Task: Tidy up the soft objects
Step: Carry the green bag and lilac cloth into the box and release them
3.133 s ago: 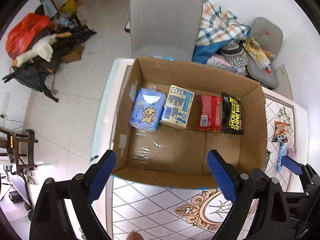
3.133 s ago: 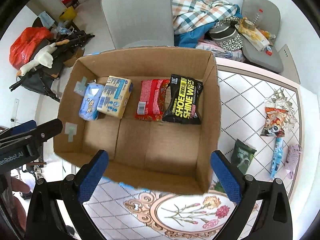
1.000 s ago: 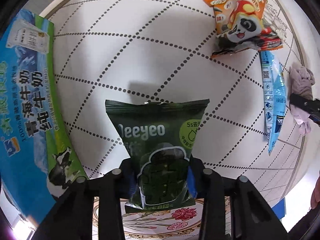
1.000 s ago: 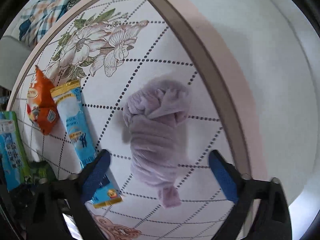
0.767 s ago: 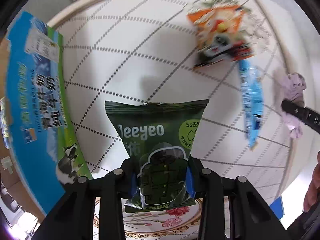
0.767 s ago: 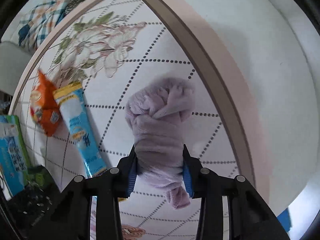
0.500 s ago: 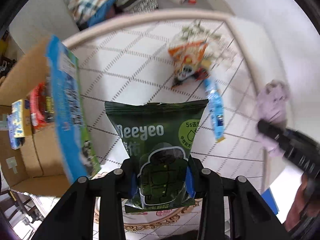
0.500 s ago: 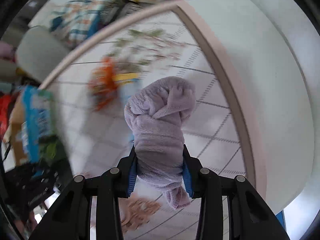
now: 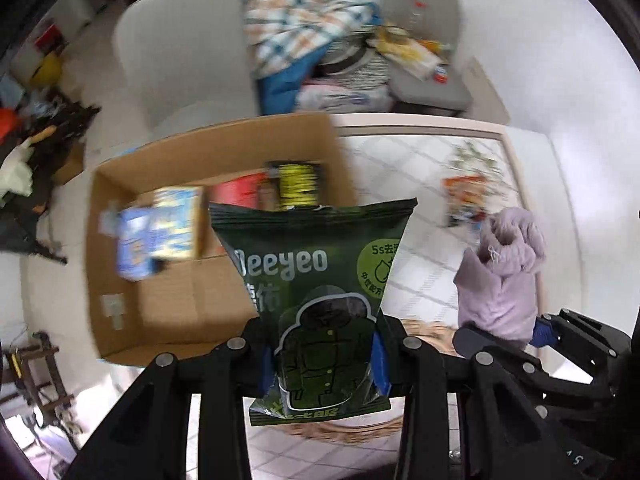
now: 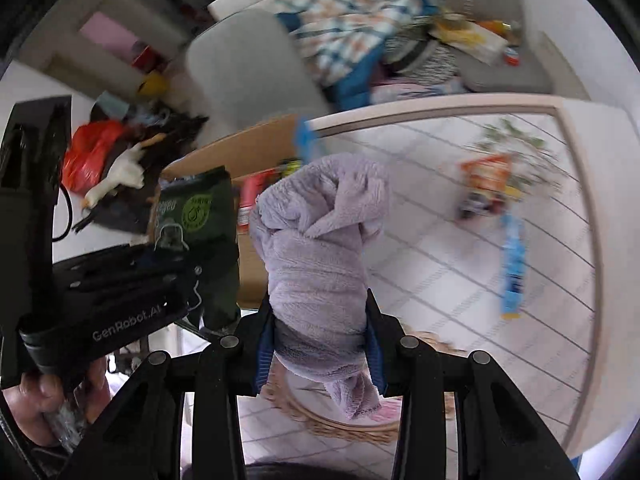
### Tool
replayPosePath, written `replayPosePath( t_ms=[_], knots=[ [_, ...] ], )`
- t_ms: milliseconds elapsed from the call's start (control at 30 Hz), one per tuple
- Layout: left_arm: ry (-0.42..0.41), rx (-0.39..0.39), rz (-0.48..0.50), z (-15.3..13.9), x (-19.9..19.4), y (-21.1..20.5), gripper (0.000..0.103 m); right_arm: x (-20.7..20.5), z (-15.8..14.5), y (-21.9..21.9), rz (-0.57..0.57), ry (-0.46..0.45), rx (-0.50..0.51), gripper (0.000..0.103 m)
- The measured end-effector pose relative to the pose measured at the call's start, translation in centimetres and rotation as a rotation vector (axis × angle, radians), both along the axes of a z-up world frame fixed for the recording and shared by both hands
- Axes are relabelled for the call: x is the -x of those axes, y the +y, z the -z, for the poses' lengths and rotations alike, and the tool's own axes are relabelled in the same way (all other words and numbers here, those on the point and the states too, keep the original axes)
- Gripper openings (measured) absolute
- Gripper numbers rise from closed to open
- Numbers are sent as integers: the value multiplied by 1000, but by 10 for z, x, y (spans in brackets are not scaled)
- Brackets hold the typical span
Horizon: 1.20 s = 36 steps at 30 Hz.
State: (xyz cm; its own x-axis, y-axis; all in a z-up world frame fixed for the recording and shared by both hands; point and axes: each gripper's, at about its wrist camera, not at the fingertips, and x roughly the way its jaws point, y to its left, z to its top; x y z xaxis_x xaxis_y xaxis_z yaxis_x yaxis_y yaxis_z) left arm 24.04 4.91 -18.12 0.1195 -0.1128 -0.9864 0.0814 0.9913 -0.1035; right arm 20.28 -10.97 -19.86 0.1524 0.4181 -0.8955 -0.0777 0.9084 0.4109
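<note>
My left gripper (image 9: 322,364) is shut on a dark green wipes pack (image 9: 316,280) and holds it in the air in front of the open cardboard box (image 9: 140,312). The pack also shows in the right wrist view (image 10: 192,220). My right gripper (image 10: 318,356) is shut on a rolled lilac towel (image 10: 320,240), lifted above the table; the towel also shows at the right of the left wrist view (image 9: 500,276). The box holds several packets along its far wall (image 9: 168,220).
An orange snack bag (image 10: 484,176) and a blue sachet (image 10: 512,268) lie on the patterned table (image 10: 440,240). A grey chair (image 9: 180,52) stands behind the box. Clothes and clutter sit on a second chair (image 9: 420,40). The left gripper's body (image 10: 80,300) is close on my right gripper's left.
Both grippers rose from the table with their loads and swung towards the box. Three seconds ago both were open and empty above the box.
</note>
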Motion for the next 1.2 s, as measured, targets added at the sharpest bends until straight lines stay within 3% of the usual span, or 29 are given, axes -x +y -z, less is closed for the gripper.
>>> replayPosePath(
  t_ms=[167,400,700,1000,1100,1167,1200],
  knots=[
    [46,-48,-75,24,-13,78,34,-14,19,78,-66,31,-7,41],
    [128,-67,-134,65,-30,144,34,-29,57,161,-114,89,-8,41],
    [272,-52,-127,126,-33,165,34,-45,123,217,-119,188,20,41],
    [348,-10,-161,147,-32,173,37,-54,153,239,-107,190,22,43],
    [334,-23,-167,141,-31,174,37,-59,156,243,-101,200,15,55],
    [321,-21,-172,133,-29,175,37,-60,156,243,-101,205,15,77],
    [316,-21,-173,130,-29,176,38,-60,155,245,-104,201,14,77]
  ],
)
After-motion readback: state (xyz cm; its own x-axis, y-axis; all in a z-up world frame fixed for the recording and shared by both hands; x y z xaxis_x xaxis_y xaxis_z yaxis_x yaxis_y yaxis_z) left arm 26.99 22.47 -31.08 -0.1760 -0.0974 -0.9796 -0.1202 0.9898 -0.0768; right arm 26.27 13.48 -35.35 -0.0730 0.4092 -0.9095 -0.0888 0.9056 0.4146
